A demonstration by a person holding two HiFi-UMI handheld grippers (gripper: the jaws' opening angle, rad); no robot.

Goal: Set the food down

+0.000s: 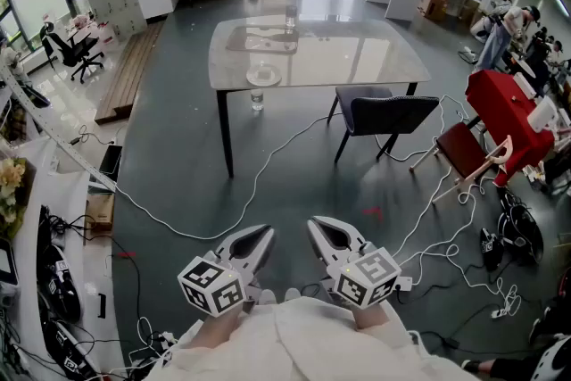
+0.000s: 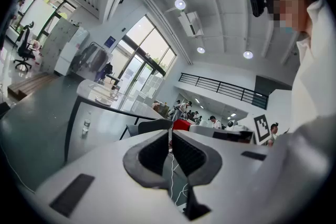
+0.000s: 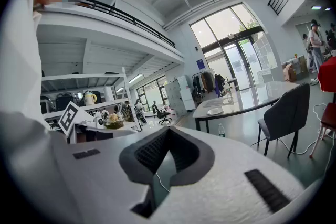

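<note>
The left gripper (image 1: 265, 233) and right gripper (image 1: 315, 226) are held low by the person's body, well apart from the bench (image 1: 348, 58). Both pairs of fingers are closed tip to tip with nothing between them. A plate (image 1: 264, 76) sits near the bench's near edge, but it is too small to tell whether food lies on it.

1. Table (image 1: 317, 53) is standing mid-room, well ahead of L gripper (image 1: 264, 236) & R gripper (image 1: 316, 227), which are sitting side by side nearest the camera.
2. Plate (image 1: 264, 76) is lying on table's near-left edge; bottle (image 1: 257, 100) is standing on floor (image 1: 178, 156) just below it.
3. Chair (image 1: 388, 116) is standing at table's near-right corner, w/ second chair (image 1: 473, 158) further right.
4. Cable (image 1: 259, 178) is running across floor btw table & grippers.
5. Prob. a glass (image 1: 292, 9) is standing on table's far side.
</note>
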